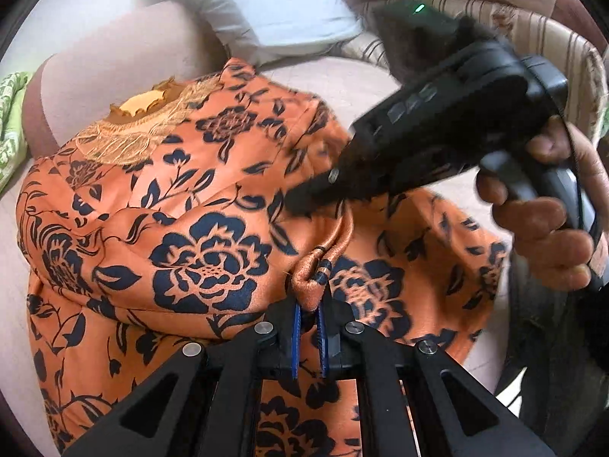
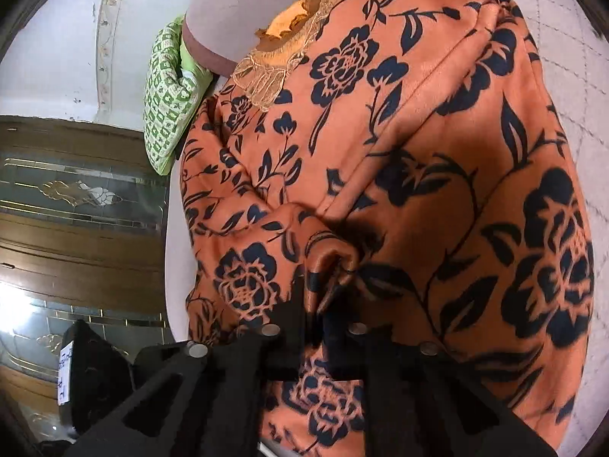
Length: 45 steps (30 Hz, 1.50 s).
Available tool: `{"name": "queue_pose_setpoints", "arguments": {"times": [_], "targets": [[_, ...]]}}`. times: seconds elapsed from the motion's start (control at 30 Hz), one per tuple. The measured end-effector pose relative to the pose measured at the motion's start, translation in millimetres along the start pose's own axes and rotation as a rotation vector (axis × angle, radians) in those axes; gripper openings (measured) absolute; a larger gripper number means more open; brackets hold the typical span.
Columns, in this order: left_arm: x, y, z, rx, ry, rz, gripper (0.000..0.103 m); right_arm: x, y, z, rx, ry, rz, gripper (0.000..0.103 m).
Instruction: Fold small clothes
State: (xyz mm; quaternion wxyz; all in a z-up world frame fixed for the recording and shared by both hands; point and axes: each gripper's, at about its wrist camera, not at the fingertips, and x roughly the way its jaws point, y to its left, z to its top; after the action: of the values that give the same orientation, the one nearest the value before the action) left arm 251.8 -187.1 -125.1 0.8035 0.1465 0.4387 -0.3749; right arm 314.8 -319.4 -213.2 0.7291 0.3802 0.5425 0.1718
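An orange garment with dark blue flowers and a lace neckline lies bunched on a pale padded surface. My left gripper is at the bottom of the left wrist view, its blue pads shut on a rolled hem fold. My right gripper, held by a hand, presses its tip into the cloth just beyond that fold. In the right wrist view the garment fills the frame. There my right gripper is shut on a raised pinch of the fabric; its fingertips are dark and blurred.
A green patterned cloth lies beside the neckline at the surface's edge. A white pillow and a striped cushion sit beyond the garment. A wooden door with glass panels stands at left. A black device with a white label is at lower left.
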Motion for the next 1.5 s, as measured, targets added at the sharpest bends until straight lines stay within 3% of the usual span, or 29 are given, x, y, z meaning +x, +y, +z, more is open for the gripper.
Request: {"name": "queue_pose_setpoints", "arguments": {"times": [0.1,0.2,0.27,0.33,0.47,0.53,0.6,0.7,0.77,0.8,0.83,0.9,0.93,1.03,1.07,1.13,1.27,1.33,1.5], "targets": [[-20,-6,5,0.003,-0.076,-0.060,0.009,-36,32,-7,-0.102,-0.072,-0.062,0.005],[-19,-3,3,-0.002,-0.053,-0.087,0.020,-37,27,-14,-0.145,-0.098,-0.250,0.006],[-15,7,4,-0.040,-0.017,-0.110,0.022,-15,2,-12,-0.095,-0.047,-0.281,0.006],[-21,28,8,-0.130,-0.028,-0.171,0.022,-16,-3,-11,-0.094,-0.047,-0.272,0.006],[-43,80,12,-0.310,-0.103,-0.197,0.040,-42,20,-11,-0.150,-0.123,-0.260,0.006],[-51,119,7,-0.453,-0.141,-0.205,0.040,-50,24,-11,-0.129,-0.124,-0.230,0.006],[-56,151,-2,-0.568,-0.171,-0.184,0.040,-64,45,-15,-0.186,-0.164,-0.173,0.006],[-57,194,-21,-0.732,-0.180,-0.108,0.040,-54,59,-17,-0.273,-0.134,-0.281,0.010],[-53,215,-30,-0.812,-0.163,-0.082,0.040,-35,30,-13,-0.220,-0.049,-0.388,0.017],[-52,222,-33,-0.837,-0.162,-0.073,0.040,-31,18,-9,-0.169,-0.031,-0.462,0.017],[-52,231,-36,-0.873,-0.162,-0.059,0.040,-36,15,-9,-0.154,-0.035,-0.482,0.017],[-52,252,-39,-0.950,-0.139,-0.043,0.040,-61,34,-6,-0.190,-0.132,-0.388,0.018],[-51,261,-39,-0.979,-0.138,-0.046,0.040,-72,47,-5,-0.214,-0.172,-0.353,0.022],[-44,291,-35,-1.087,-0.138,-0.062,0.040,-84,93,9,-0.329,-0.235,-0.264,0.059],[-37,303,-33,-1.126,-0.139,-0.093,0.040,-71,113,23,-0.387,-0.210,-0.226,0.061],[-24,318,-30,-1.182,-0.138,-0.121,0.040,-44,134,46,-0.438,-0.148,-0.150,0.060],[5,340,-44,-1.312,-0.168,-0.190,0.038,46,161,124,-0.412,0.012,-0.032,0.057],[18,351,-51,-1.369,-0.206,-0.238,0.038,88,165,154,-0.373,0.080,-0.026,0.056],[38,354,-44,-1.367,-0.231,-0.250,0.039,184,147,199,-0.271,0.172,-0.051,0.048]]}}
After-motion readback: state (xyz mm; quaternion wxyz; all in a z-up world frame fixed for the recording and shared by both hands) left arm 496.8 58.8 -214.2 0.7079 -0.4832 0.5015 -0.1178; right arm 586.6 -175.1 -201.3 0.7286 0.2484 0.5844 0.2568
